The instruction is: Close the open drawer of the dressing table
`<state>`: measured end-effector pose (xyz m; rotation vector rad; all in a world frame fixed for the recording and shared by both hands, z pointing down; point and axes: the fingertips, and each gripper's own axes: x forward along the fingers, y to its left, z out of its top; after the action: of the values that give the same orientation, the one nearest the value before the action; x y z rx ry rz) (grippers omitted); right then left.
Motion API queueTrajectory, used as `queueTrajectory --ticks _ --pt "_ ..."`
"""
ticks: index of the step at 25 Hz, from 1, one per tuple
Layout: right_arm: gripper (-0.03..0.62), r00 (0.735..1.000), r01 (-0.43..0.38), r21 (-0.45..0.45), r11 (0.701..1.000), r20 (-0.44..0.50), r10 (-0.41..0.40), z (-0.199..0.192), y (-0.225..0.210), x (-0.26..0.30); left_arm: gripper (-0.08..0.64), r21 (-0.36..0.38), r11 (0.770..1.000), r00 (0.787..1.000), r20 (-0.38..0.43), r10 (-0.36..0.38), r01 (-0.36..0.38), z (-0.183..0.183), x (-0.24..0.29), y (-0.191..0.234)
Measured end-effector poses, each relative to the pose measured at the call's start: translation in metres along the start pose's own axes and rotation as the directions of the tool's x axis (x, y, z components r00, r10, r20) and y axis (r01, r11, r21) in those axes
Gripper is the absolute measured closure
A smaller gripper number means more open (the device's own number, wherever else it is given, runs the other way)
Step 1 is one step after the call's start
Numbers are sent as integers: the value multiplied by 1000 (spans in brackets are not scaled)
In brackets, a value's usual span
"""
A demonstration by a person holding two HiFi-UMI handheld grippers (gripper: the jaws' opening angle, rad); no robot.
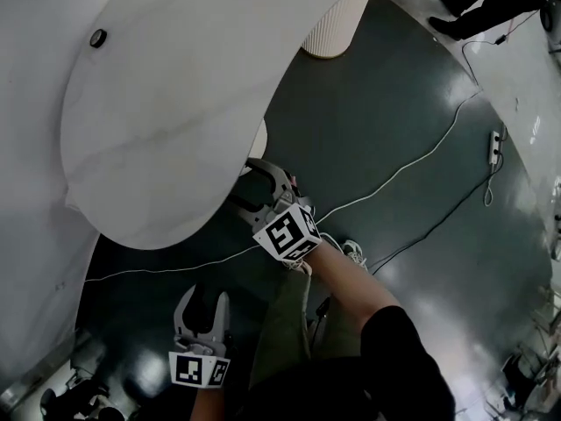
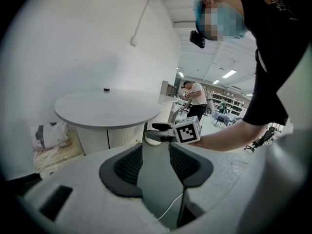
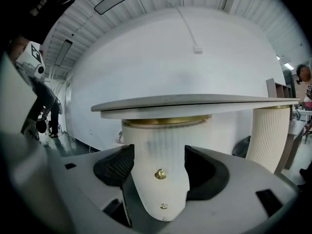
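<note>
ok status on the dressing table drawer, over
Right hand-held gripper open, aimed at the ribbed drawer front, brass knob ahead, not gripped. Left hand-held gripper open, empty, held low. White cable on the floor, drawer path looks clear.

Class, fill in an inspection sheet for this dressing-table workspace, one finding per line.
Surface: white round tabletop carrying one small black object.
Job's things: ribbed drawer unit with brass knob, ahead of right gripper; openness unclear.
Clutter: bags against the wall.
Grippers: right gripper open, facing the knob; left gripper open, empty.
Cables: white cable, black cable and power strip on the floor.
Surroundings: floor dark, glossy; bystander's legs.
</note>
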<state>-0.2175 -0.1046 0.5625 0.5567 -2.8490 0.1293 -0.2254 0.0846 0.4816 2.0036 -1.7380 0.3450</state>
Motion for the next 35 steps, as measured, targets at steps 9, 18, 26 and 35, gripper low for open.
queueTrajectory --ticks 9,18,26,35 --pt "293 998 -28 -16 999 -56 27 18 8 -75 374 -37 999 995 90 34 -31 23 -3 -47" --pt "355 998 -29 -21 999 -55 28 61 9 -155 374 -14 995 984 152 96 -95 60 -19 -88" --pt "453 999 -10 -4 1000 -53 10 96 13 -232 374 15 987 970 185 157 -163 81 -47 -127" --pt "524 999 -37 -44 998 -37 35 136 24 -291 395 27 975 949 238 206 -219 101 -73 -161"
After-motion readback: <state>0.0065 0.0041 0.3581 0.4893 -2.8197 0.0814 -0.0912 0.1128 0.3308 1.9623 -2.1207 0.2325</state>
